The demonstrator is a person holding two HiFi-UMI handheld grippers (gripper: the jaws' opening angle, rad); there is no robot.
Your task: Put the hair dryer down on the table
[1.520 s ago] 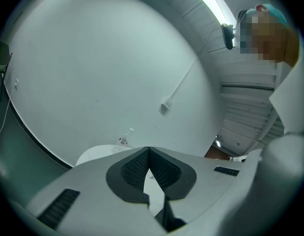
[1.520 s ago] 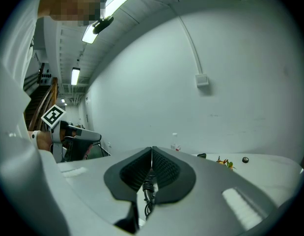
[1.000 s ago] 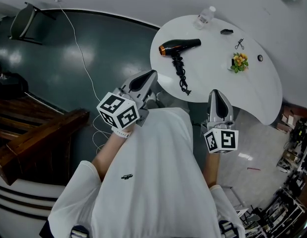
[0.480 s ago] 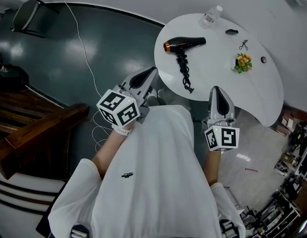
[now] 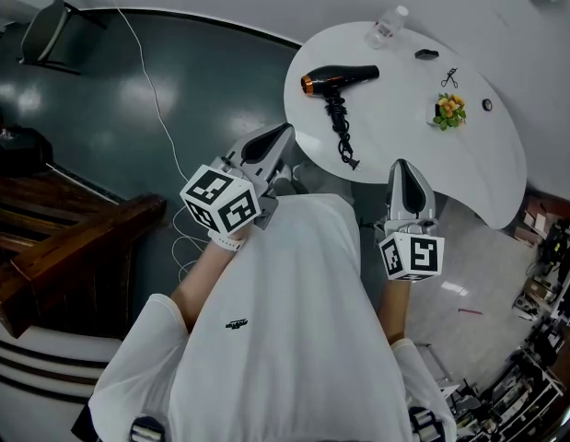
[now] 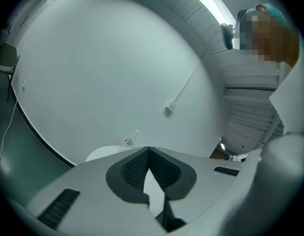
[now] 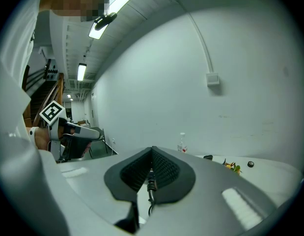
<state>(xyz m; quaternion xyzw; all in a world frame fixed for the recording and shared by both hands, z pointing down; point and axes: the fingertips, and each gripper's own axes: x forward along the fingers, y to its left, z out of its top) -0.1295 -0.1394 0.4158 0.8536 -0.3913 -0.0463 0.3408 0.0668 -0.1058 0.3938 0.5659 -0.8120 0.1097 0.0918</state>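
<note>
Hair dryer [image 5: 340, 77] is already lying flat on the white table [image 5: 469, 155], with its coiled cord [image 5: 342, 132] trailing toward the near edge. Left gripper [image 5: 281, 136] and right gripper [image 5: 401, 171] are both closed tight and empty, back by the chest. Looks done to me, I'd just avoid snagging that cord.

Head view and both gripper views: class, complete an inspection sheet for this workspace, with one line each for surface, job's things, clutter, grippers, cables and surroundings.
Surface: white round table, mostly bare.
Job's things: hair dryer lies on its side on the table; nothing holds it.
Clutter: clear bottle, small dark object, scissors-like tool, yellow-green sprig, small dark disc.
Grippers: left hand-held gripper and right hand-held gripper are both shut and empty, short of the dryer.
Cables: the dryer's coiled cord lies on the table; a white cable trails across the floor.
Surroundings: chair, wooden steps.
</note>
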